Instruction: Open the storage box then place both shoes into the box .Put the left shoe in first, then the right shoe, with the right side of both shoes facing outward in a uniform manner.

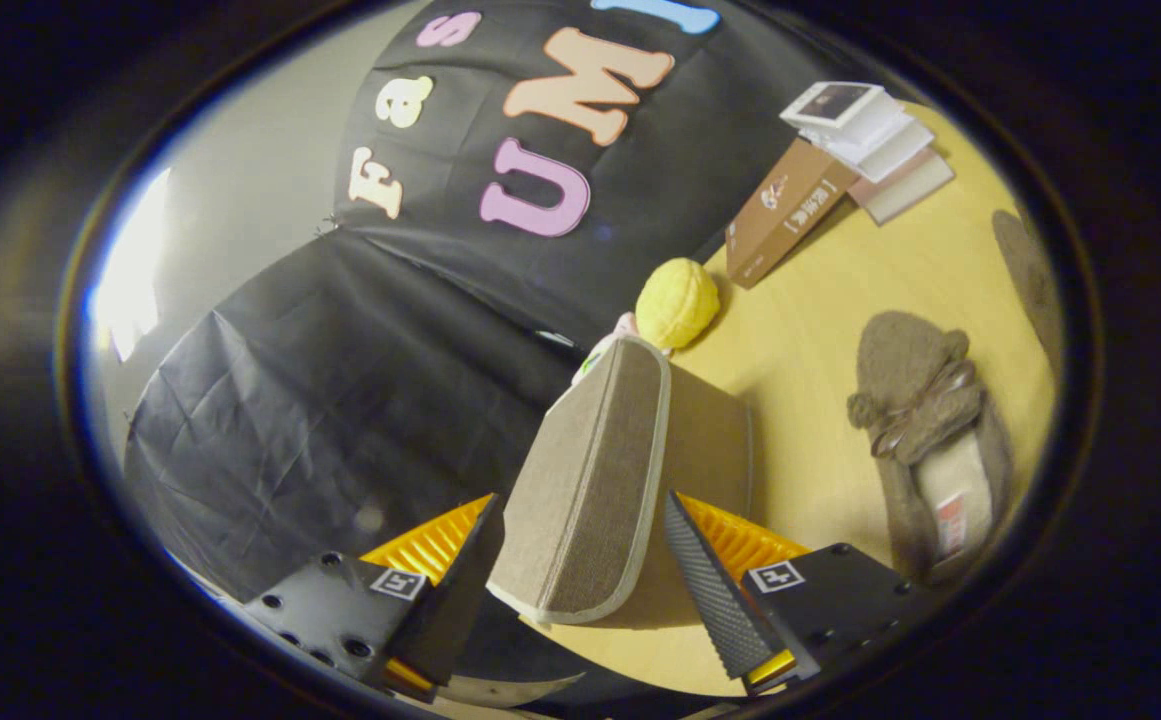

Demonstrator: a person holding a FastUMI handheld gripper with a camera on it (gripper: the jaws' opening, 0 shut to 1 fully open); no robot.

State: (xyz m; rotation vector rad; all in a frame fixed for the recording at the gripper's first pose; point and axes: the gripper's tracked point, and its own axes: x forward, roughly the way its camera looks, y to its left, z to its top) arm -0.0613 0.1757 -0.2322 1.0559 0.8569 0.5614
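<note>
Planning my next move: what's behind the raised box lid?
Behind the lid, which stands between the open gripper fingers, a yellow ball and something pinkish show. The lid covers the box's inside.

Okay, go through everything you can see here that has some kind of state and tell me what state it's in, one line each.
Gripper: fingers spread, lid between them, contact unclear.
Beige fabric storage-box lid with pale trim: tilted up, raised off the yellow wooden table.
Grey-brown fuzzy slipper with a bow: lying on the table, outside the box.
Yellow knitted ball: resting on the table beyond the lid.
Brown cardboard box: closed, leaning.
Stack of white booklets: piled, closed.
</note>
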